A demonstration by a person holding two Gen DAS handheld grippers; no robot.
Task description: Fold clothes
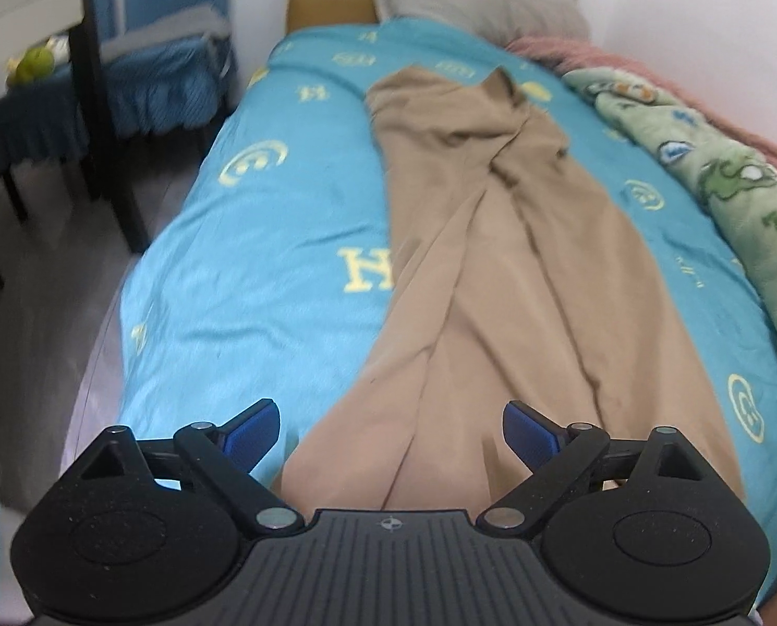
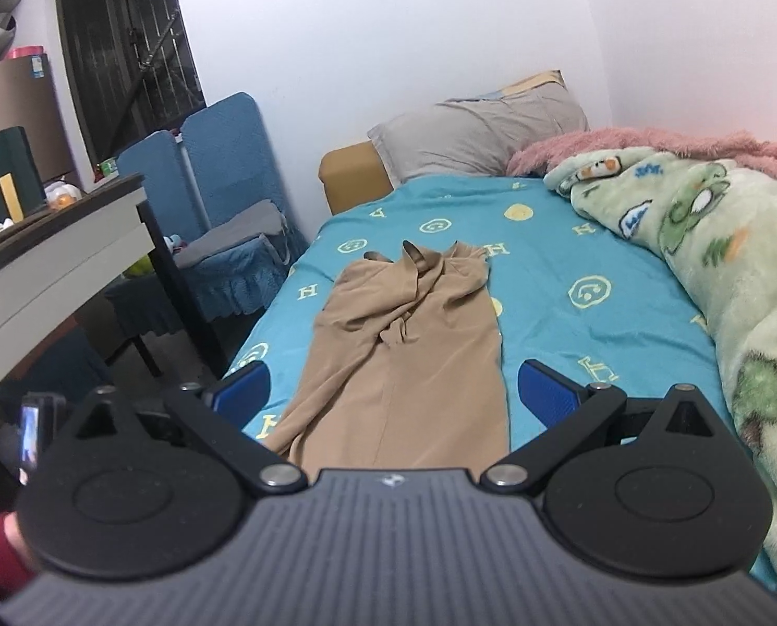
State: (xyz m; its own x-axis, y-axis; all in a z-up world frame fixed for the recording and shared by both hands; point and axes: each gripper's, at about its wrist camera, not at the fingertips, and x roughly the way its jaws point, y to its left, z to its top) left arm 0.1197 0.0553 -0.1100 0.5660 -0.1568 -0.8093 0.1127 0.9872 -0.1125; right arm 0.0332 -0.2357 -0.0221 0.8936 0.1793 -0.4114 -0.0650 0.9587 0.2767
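- My left gripper (image 1: 391,435) hangs over the near end of the bed with its blue pads spread wide and nothing between them — it looks down at the cloth and grips none of it.
- My right gripper (image 2: 393,396) is just as wide open and empty, pointing along the bed from a lower angle.
- The tan garment (image 1: 472,261) lies lengthwise down the middle of the turquoise bedsheet (image 1: 242,271), rumpled, with long creases along it; its far end is bunched and twisted, a corner sticking up.
- In the right view the same garment (image 2: 404,354) reaches from mid-bed to just under my gripper.
- A green cartoon blanket (image 2: 722,271) is heaped along the wall side — well apart from the garment — with a pink fuzzy one (image 2: 649,143) behind it.
- A grey pillow (image 2: 472,141) rests at the head.
- Blue chairs (image 2: 216,198) and a desk (image 2: 60,240) stand beside the bed.
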